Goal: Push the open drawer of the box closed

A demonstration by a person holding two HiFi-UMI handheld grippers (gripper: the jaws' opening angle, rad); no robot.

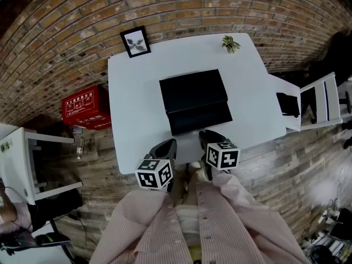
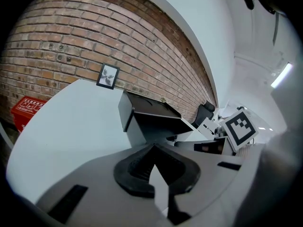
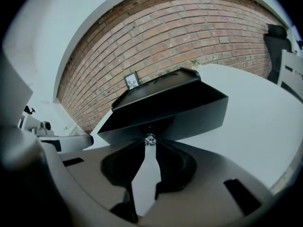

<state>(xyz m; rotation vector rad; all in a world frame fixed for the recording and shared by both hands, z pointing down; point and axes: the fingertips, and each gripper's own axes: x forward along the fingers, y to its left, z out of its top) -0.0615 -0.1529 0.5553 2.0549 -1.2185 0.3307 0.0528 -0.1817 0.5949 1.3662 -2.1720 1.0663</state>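
Bright, even indoor light over white table (image 1: 132,92); shadows faint and soft. Black box (image 1: 195,100) on table dark, with little surface detail. Heavy fisheye bending and black vignette at edges beyond table. Close foreground before table blurred in both gripper views.

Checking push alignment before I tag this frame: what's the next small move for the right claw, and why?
Probably ease the right claw straight forward, toward the brick wall. The drawer stands out of the black box, and the claw's tips sit at the knob in the middle of its front, so a straight push should slide it in.
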